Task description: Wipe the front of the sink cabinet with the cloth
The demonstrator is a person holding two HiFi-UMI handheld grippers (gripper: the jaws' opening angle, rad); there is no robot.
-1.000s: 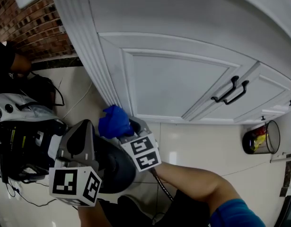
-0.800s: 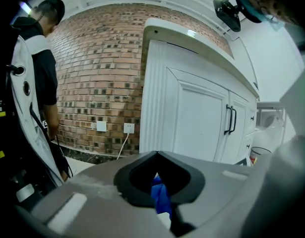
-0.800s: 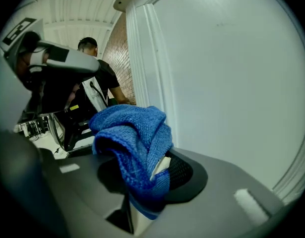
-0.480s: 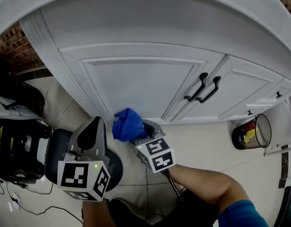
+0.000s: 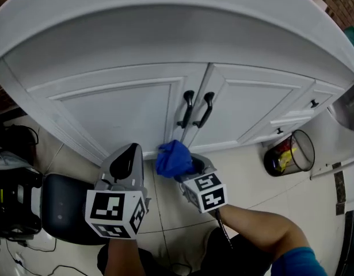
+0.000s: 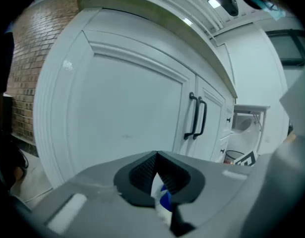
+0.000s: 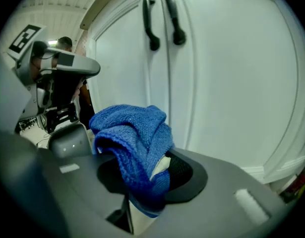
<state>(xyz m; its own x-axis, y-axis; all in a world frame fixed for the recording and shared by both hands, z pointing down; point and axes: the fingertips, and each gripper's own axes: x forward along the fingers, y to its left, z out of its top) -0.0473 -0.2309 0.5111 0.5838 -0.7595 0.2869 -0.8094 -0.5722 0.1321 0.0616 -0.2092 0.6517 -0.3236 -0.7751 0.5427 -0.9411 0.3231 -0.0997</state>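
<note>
The blue cloth [image 7: 135,143] is clamped between the fingers [image 7: 184,171] of the right gripper [image 5: 187,167], bunched up and folded over them. It is held low before the white sink cabinet [image 5: 125,105], beneath the two black handles [image 5: 188,109] where the doors meet; whether the door is touched cannot be told. The left gripper [image 5: 128,154] is held just beside it to the left, apart from the cabinet, its fingers [image 6: 142,172] clenched together with nothing grasped. A wire waste basket [image 5: 289,154] is seen on the tiled floor [image 5: 165,211] at the right.
</note>
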